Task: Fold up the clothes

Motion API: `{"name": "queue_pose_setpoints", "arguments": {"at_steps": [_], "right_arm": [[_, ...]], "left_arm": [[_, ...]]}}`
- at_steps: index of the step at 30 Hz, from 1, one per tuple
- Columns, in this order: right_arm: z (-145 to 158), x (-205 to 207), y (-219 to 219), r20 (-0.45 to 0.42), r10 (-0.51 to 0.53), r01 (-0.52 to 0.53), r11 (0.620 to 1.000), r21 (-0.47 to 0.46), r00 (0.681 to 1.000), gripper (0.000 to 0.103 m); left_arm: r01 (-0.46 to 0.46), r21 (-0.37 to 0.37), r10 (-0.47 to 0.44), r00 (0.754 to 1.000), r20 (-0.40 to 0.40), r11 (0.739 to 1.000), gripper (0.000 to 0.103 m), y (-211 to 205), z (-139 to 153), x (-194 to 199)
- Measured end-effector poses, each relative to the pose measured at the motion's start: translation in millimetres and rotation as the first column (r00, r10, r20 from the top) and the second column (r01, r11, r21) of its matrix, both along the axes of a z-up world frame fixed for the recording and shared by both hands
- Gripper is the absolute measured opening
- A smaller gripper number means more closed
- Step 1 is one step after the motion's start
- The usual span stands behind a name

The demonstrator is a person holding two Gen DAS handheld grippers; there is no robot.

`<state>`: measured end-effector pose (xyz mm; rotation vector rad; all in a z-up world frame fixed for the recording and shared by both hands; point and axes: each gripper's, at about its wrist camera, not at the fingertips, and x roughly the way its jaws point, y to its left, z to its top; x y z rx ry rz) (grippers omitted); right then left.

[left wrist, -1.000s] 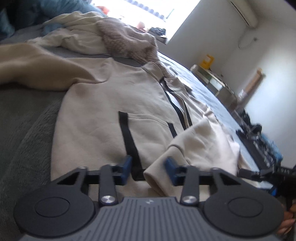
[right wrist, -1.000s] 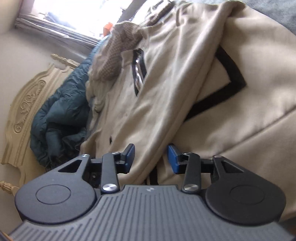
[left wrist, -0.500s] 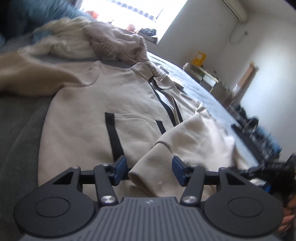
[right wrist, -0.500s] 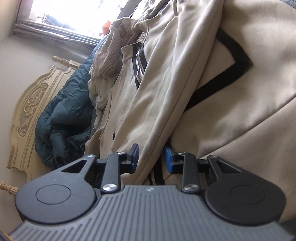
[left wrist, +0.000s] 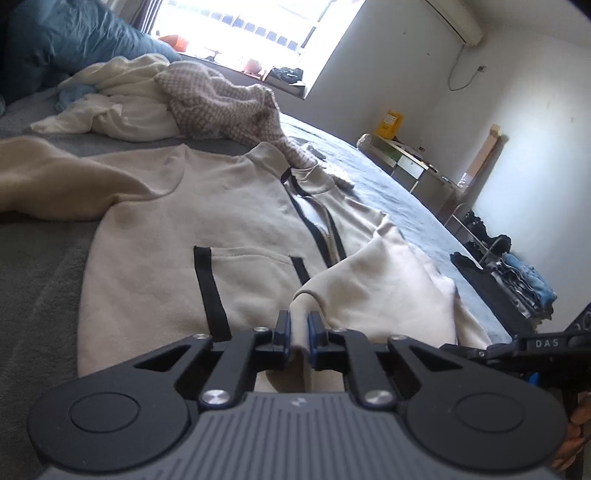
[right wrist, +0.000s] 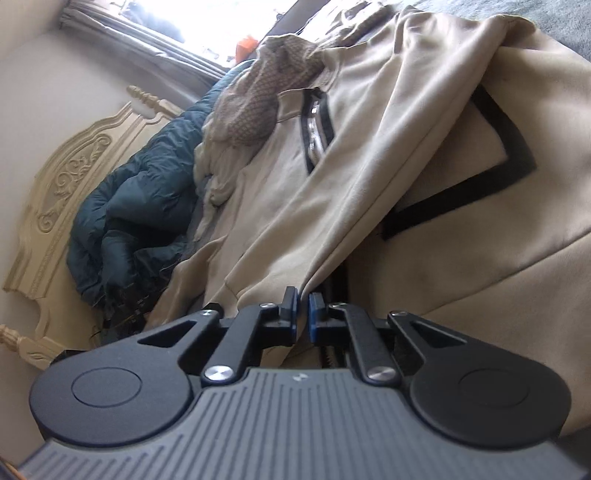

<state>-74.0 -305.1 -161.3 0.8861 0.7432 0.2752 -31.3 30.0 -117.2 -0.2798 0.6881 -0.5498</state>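
Grey bed (left wrist: 44, 273) under a bright window (left wrist: 236, 26); both tools, left tool (left wrist: 298, 326) and right tool (right wrist: 302, 308), pinch the beige jacket (left wrist: 229, 221).

A grey bed (left wrist: 44, 266) carries a beige jacket (left wrist: 177, 229) spread flat, a white garment (left wrist: 129, 110), a knit sweater (left wrist: 221, 99) and a teal duvet (right wrist: 122, 206) by the headboard (right wrist: 55, 177).

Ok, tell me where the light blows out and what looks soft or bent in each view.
Left wrist view: the window is blown out white, the walls bow from the fisheye, and the folded jeans look soft. Right wrist view: its window glares too, and the whole scene sits tilted, the headboard curving.
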Motion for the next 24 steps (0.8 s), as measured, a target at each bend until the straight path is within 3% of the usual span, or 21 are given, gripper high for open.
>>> {"name": "queue_pose_setpoints", "arguments": {"at_steps": [9,13,16,18,21,24], "right_arm": [[-26,-2,4,-0.067,0.013,-0.011,0.999,0.031,0.998,0.005],[-24,-6,-2,-0.071,0.039,-0.037,0.999,0.029,0.997,0.009],[2,-18,-9,-0.037,0.086,-0.090,0.988,-0.128,0.996,0.013],[33,-26,-16,0.054,0.100,-0.077,0.941,-0.330,0.993,0.013],[71,-17,-31,0.206,0.086,0.056,0.800,-0.598,0.975,0.013],[79,24,-58,0.233,0.066,0.121,0.701,-0.703,0.970,0.013]], "left_arm": [[-0.025,0.109,0.027,0.999,-0.023,0.994,0.010,-1,-12,-5],[-0.054,0.134,0.055,0.998,-0.005,0.989,0.033,8,-7,-13],[-0.077,0.153,0.076,0.997,0.010,0.985,0.039,14,-3,-19],[-0.083,0.150,0.079,0.996,0.031,0.985,0.042,15,4,-20],[-0.058,0.128,0.050,0.996,0.067,0.990,0.045,3,17,-15],[0.009,0.118,-0.018,0.997,0.079,0.993,0.048,-25,21,-9]]}}
